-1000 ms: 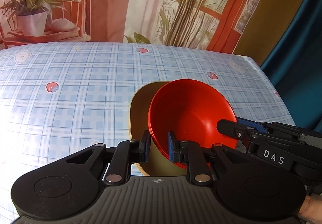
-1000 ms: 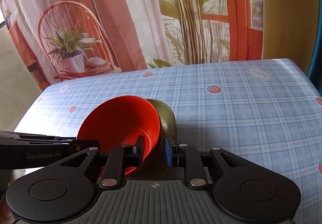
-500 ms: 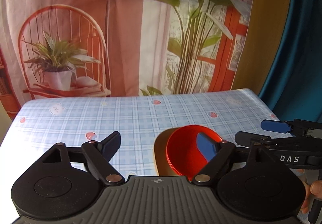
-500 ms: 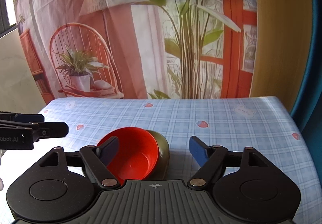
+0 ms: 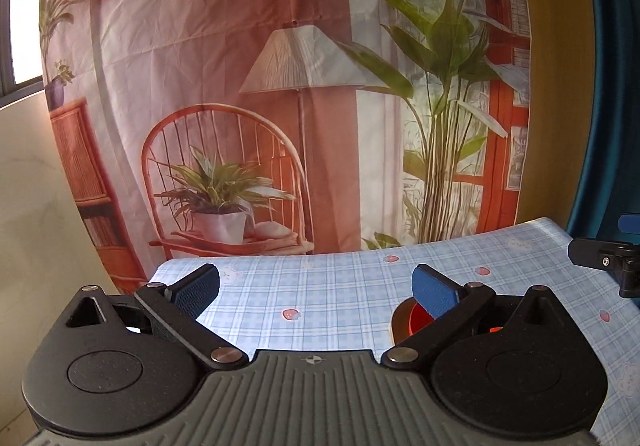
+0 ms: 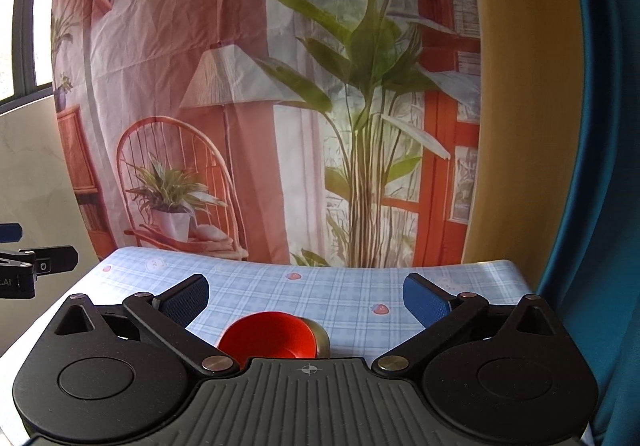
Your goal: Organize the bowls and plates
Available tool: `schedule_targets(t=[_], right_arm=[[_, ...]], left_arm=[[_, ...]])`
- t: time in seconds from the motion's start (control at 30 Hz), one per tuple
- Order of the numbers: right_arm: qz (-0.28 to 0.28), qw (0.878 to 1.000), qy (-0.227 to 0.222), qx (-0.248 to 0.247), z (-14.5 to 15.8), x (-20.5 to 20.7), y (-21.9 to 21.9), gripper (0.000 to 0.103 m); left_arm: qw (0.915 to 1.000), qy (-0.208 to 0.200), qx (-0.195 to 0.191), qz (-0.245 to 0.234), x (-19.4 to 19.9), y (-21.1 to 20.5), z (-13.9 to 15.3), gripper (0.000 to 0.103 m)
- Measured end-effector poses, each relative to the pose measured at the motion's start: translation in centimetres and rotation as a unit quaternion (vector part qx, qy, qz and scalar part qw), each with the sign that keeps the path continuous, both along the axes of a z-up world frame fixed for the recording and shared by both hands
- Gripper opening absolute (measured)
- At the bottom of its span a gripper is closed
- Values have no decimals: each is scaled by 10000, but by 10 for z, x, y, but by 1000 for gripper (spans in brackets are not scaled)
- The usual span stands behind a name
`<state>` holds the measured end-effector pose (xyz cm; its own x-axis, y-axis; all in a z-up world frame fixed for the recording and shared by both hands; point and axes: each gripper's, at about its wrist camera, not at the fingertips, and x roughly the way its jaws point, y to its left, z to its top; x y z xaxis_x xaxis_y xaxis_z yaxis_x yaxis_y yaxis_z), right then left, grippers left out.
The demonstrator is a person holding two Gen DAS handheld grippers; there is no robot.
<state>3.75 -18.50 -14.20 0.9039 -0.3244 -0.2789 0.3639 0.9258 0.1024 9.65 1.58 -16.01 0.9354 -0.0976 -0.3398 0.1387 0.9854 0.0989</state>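
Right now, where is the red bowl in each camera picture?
Left wrist view: the red bowl peeks out low on the right, mostly hidden behind the left gripper's right finger.
Right wrist view: it sits low in the middle, between the open fingers of the right gripper, nested in an olive bowl.
Shared landmark: the printed potted plant on the chair on the backdrop.

a blue plaid tablecloth (image 6: pixel 344 294) lies before a printed backdrop (image 6: pixel 240 85).
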Motion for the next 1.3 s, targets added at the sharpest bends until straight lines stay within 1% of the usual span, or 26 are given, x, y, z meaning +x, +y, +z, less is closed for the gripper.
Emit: schedule_targets(t=[0.07,0.2,0.27,0.37,0.53,0.67,0.93,1.3], right_arm=[[-14,10000,-52,-31,5,-10,5,103],[-13,9999,-166,-19,14,-29,13,103],[8,9999,-168,33,18,-38,18,103],[17,9998,-181,-14,23,-50,26,103],[-25,9999,-160,-60,29,-66,42,103],[-54,9998,-126,-113,31,-74,51,103],[-111,9998,-140,-59,31,-79,55,103],[-105,9999,-119,-40,31,-79,55,103]], left_arm=[[10000,-26,-67,5,-10,4,4,103],[9998,-162,-42,124,-32,10,12,103],[9995,-193,-223,140,-43,16,16,103],[9985,-211,-481,144,-58,22,23,103],[9984,-312,-430,173,-82,21,26,103],[9982,-307,-481,166,-95,21,27,103],[9975,-292,-585,248,-99,27,27,103],[9973,-292,-588,325,-99,25,28,103]])
